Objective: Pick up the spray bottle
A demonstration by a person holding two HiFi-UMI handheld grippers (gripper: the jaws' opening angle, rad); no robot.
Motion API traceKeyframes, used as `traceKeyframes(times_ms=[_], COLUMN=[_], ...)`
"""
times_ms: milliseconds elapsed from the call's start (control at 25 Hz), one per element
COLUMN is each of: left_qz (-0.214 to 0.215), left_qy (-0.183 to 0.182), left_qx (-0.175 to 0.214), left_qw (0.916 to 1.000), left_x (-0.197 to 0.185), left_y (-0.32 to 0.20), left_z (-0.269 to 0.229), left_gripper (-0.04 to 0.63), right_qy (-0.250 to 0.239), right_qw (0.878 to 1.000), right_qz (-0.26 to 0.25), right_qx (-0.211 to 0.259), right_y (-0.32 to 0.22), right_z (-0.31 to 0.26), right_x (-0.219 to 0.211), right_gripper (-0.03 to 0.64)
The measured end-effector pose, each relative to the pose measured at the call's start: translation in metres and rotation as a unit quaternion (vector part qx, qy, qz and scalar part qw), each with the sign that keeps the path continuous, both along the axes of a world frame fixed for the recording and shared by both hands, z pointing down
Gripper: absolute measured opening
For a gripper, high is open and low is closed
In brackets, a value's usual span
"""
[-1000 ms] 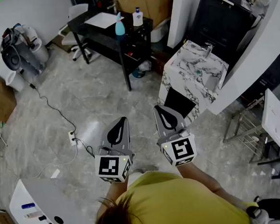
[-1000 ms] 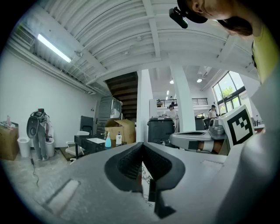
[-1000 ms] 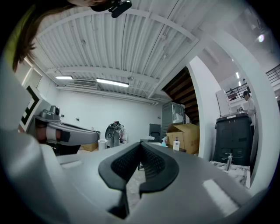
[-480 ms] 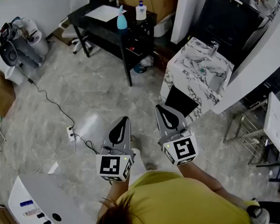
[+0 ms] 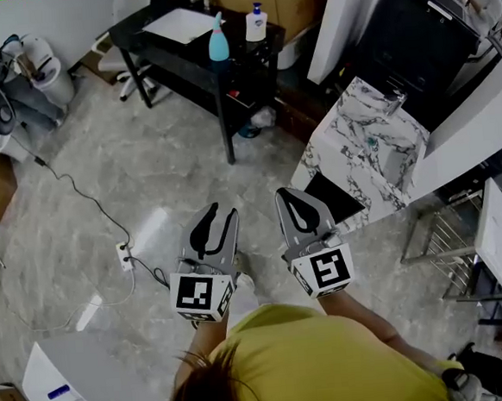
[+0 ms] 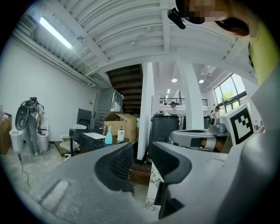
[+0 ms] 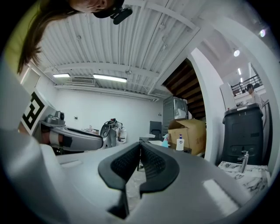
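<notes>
Left hand-held gripper (image 5: 222,213) points level toward the far tabletop (image 5: 157,45), its jaws opening with nothing between them; we judge it is readying early for the grasp. Our spray bottle (image 5: 218,40) stands upright there, well apart from both grippers, near a white bottle (image 5: 257,22). Our right hand-held gripper (image 5: 290,194) sits alongside, level, jaws together and empty, probably just along for balance.

- A black desk (image 5: 179,52) stood on the grey marbled floor (image 5: 170,167).
- A blue spray bottle (image 5: 218,40) stood upright on its top, with a white pump bottle (image 5: 257,23) near it.
- A white sheet (image 5: 181,23), probably paper, lay flat beside them.
</notes>
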State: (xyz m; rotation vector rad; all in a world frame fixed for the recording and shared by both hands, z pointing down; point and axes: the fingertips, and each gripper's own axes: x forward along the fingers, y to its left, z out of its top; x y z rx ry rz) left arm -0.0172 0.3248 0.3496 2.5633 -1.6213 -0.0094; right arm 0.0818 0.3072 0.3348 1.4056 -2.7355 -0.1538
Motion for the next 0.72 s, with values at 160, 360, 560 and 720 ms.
traceKeyframes(times_ms=[160,360,560,720], left_qz=[0.010,0.027,0.042,0.048], left_qy=[-0.001,0.000,0.000,0.001], left_qx=[0.002,-0.002,0.001,0.001], left_qw=[0.9999,0.9996,0.9991,0.9988], left_x=[-0.020,-0.043,-0.062,-0.072], left_y=[-0.045,-0.097,-0.139,-0.163], left_z=[-0.005,0.001,0.003,0.007], left_gripper=[0.153,0.184,0.185,0.192], right_qy=[0.002,0.005,0.009,0.012], right_qw=[1.000,1.000,0.999,0.998], right_qz=[0.014,0.028,0.049,0.056], right_qx=[0.000,-0.002,0.000,0.001], right_y=[-0.044,-0.091,-0.130,-0.151], right_z=[-0.004,0.000,0.002,0.005], right_x=[-0.016,-0.036,-0.050,-0.061], right_gripper=[0.006,0.006,0.008,0.008])
